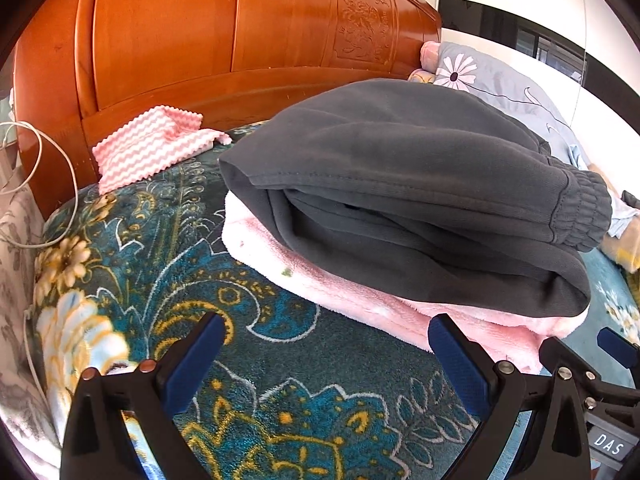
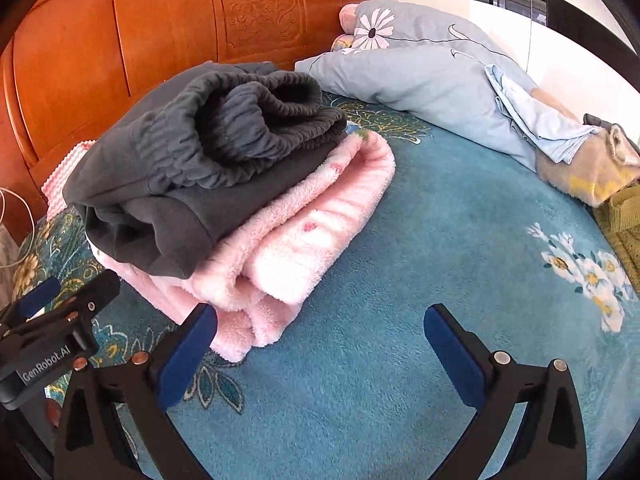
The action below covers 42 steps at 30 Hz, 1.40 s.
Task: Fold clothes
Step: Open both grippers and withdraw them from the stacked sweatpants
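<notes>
Folded dark grey sweatpants (image 1: 420, 184) lie on top of a folded pink fleece garment (image 1: 360, 300) on the teal floral blanket (image 1: 200, 280). The stack also shows in the right wrist view, grey sweatpants (image 2: 200, 152) above pink fleece (image 2: 304, 232). My left gripper (image 1: 326, 344) is open and empty, just in front of the stack. My right gripper (image 2: 320, 336) is open and empty, at the stack's near right corner. Each gripper shows at the edge of the other's view.
A wooden headboard (image 1: 200, 40) stands behind. A pink zigzag cloth (image 1: 148, 148) lies by it. A white cable (image 1: 40, 184) hangs at left. A blue flowered quilt (image 2: 420, 72) and more clothes (image 2: 592, 172) lie at the right.
</notes>
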Each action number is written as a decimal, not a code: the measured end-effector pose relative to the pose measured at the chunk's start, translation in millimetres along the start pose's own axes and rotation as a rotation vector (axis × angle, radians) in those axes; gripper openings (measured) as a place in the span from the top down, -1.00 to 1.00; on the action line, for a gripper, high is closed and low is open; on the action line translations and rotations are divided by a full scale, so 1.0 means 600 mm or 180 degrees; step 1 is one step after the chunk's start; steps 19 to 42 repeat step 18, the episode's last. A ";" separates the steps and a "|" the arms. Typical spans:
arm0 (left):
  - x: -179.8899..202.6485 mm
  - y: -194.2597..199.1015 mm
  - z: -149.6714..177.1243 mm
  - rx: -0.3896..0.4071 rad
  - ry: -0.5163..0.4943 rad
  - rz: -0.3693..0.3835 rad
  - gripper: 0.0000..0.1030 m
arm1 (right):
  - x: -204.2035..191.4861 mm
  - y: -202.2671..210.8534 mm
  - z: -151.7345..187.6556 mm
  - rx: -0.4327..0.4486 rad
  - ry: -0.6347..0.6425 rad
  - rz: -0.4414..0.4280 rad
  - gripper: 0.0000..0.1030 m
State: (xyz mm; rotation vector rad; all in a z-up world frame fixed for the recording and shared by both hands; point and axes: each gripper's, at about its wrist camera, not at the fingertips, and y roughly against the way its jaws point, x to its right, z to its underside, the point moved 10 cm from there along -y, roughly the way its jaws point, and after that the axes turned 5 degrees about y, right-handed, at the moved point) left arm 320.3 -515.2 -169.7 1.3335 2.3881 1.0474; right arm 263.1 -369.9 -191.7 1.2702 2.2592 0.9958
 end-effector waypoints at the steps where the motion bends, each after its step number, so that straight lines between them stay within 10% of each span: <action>1: 0.000 0.000 -0.001 0.0015 0.0001 0.0009 -1.00 | 0.003 -0.004 0.000 -0.0001 -0.0003 0.0007 -1.00; 42: 0.019 -0.003 0.006 0.0025 -0.0153 0.0108 -1.00 | 0.022 -0.035 -0.013 -0.0005 0.0010 0.0025 -1.00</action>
